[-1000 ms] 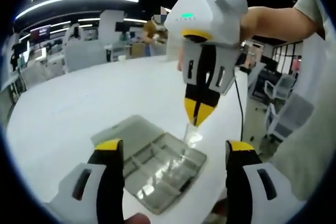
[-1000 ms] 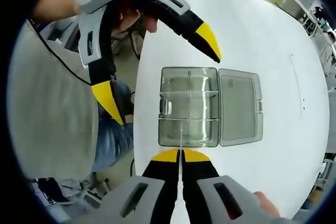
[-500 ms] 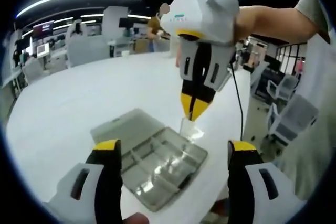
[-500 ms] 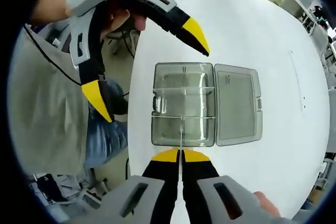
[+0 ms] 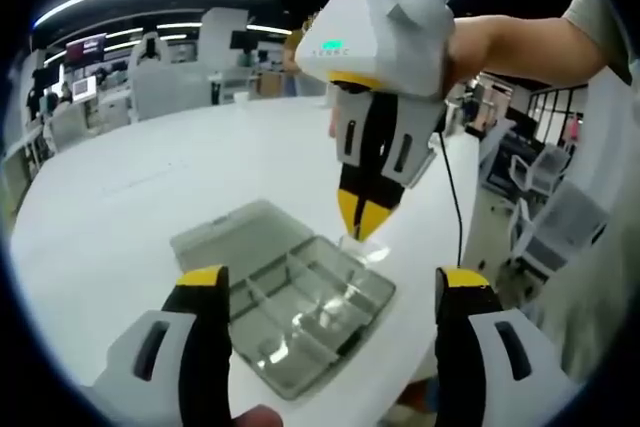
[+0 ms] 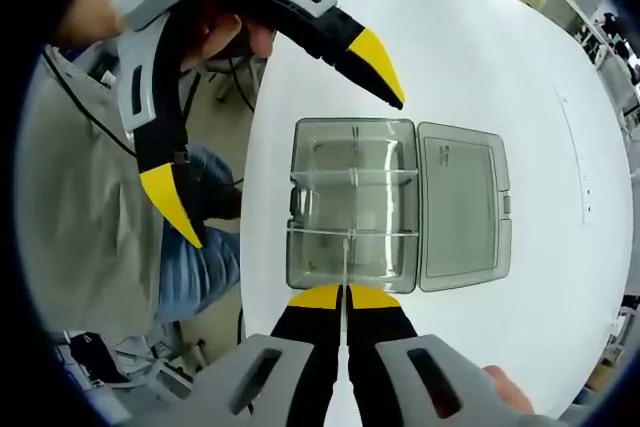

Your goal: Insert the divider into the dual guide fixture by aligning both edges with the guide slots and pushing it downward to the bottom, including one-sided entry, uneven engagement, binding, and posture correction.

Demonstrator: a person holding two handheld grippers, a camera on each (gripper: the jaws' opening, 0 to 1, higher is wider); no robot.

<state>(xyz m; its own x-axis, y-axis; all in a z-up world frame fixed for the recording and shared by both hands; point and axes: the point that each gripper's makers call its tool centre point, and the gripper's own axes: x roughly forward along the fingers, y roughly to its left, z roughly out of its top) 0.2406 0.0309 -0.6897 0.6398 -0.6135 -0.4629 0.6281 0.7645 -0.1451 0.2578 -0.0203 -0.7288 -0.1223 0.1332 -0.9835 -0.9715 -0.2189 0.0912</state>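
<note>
The right gripper (image 6: 344, 294) has its jaws pinched on a thin clear divider (image 6: 345, 259), whose far edge reaches into the box (image 6: 353, 205) at 12 o'clock. The left gripper (image 6: 283, 127) hangs wide open, holding nothing. The box's lid (image 6: 461, 205) lies open at 3 o'clock

fixture (image 6: 352, 203) on table (image 6: 480, 37) near its edge, open lid (image 6: 460, 205) beside it

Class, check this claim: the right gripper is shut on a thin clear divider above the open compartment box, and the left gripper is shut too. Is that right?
Not quite. The right gripper is shut on the divider above the compartment box, but the left gripper is open: the left gripper view shows its jaws wide apart, holding nothing.
</note>
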